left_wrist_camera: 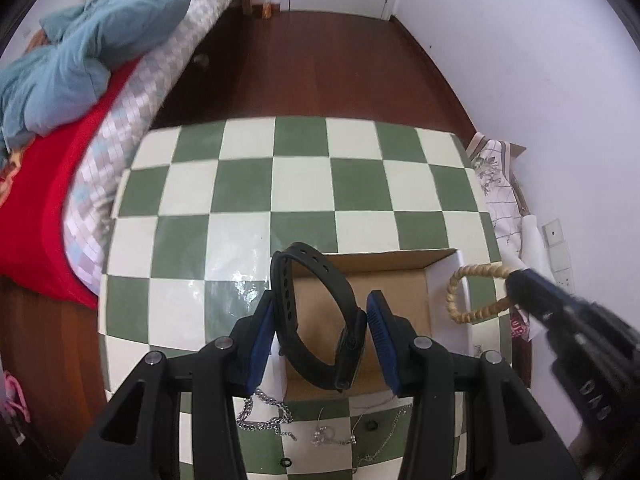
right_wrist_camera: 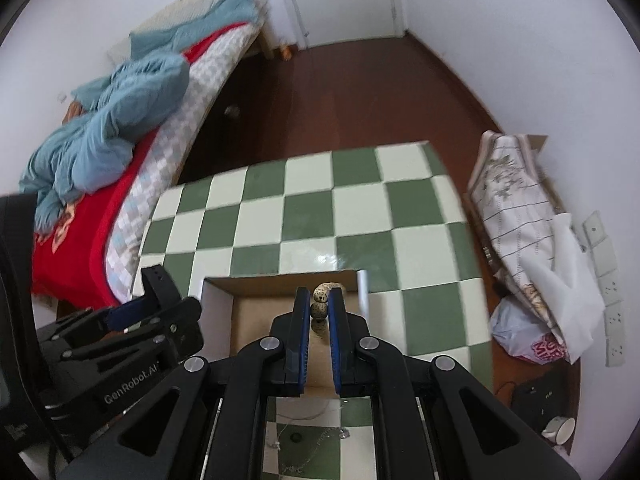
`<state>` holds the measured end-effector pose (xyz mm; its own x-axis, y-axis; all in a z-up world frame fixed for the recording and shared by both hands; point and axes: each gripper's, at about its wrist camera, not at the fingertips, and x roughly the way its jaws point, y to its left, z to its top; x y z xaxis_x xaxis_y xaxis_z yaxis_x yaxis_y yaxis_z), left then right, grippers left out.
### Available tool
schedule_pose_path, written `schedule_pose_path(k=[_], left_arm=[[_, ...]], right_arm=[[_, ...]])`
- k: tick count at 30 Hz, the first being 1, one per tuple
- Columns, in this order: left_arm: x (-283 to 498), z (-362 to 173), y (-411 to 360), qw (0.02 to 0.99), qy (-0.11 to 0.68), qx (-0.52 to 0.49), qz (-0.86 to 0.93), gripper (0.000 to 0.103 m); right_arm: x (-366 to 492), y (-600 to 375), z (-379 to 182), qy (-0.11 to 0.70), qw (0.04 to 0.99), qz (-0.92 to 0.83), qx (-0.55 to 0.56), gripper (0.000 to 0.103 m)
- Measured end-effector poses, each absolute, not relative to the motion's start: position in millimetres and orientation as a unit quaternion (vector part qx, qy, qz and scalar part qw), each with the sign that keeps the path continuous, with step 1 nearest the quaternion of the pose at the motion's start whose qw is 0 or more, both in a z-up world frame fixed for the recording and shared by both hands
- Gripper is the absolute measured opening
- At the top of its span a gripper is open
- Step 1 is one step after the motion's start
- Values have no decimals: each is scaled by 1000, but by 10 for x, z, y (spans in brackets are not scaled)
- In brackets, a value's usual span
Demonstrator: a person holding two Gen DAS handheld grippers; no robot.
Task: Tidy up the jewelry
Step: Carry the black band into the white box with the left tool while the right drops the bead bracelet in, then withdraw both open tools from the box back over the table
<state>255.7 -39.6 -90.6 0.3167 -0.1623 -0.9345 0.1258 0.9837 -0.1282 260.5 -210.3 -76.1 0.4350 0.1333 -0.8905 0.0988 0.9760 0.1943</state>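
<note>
Left wrist view: left gripper [left_wrist_camera: 322,328] is spread wide w/ a black watch [left_wrist_camera: 320,320] between its pads, band touching the left pad, face just short of the right, so it looks loosely hung, prob. being let go over the cardboard box [left_wrist_camera: 400,292]. Right gripper [right_wrist_camera: 319,322] is clamped on a beaded bracelet [right_wrist_camera: 322,300], also over the box. Box walls are low, both tools crowd it; table [left_wrist_camera: 248,200] beyond has open room. Chains [left_wrist_camera: 264,416] lie near the table's front edge.

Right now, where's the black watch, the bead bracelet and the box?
black watch [left_wrist_camera: 352,340], left wrist view, on its case.
bead bracelet [left_wrist_camera: 454,294], left wrist view, on its left curve.
box [left_wrist_camera: 444,280], left wrist view, on its right wall.
</note>
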Motion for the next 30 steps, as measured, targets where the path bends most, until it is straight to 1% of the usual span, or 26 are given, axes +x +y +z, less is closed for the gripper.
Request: schedule_pose_path(k=[4,9,10,12,14,15,16,17,19,20,23,28,30], left_arm=[[2608,-1014,-331,806,585,-20,-82,42],[2646,-1077,-284,801,594,-26,-78,42],[2646,-1077,-286,800,595,-25,-77,45],[2648,-1066,-294,798,597,-25,-79,47],[2636,-1014,-298,804,589,-22,-75,50],[2630,-973,-295,809,583,-20,-70,53],[2619,-926,-290,815,576,-19,-67,64],[2611,-879,-281,820,569,-17,-62,82],[2594,-795,-274,829,557,-8,-54,100],[2577,-750,-271,834,550,-4,-50,101],[2520,-674,-255,843,536,5,-43,103],[2404,-663,-203,849,528,5,-27,103],[2339,-655,-167,853,521,1,-23,103]], right_arm=[[2725,-1997,-1057,563,821,19,97,9],[2783,-1916,-1288,592,803,15,71,10],[2790,-1917,-1321,598,799,14,70,10],[2799,-1917,-1367,608,791,11,68,11],[2793,-1925,-1384,616,785,3,61,30],[2780,-1947,-1393,621,782,0,64,55],[2778,-1951,-1381,622,780,-3,65,77],[2760,-1960,-1366,622,780,-3,67,83],[2712,-1963,-1325,621,782,-7,57,84],[2699,-1958,-1303,620,783,-9,53,84],[2617,-1953,-1246,616,786,-14,47,97],[2485,-1901,-1182,605,795,-19,41,98],[2435,-1878,-1165,598,800,-27,31,101]])
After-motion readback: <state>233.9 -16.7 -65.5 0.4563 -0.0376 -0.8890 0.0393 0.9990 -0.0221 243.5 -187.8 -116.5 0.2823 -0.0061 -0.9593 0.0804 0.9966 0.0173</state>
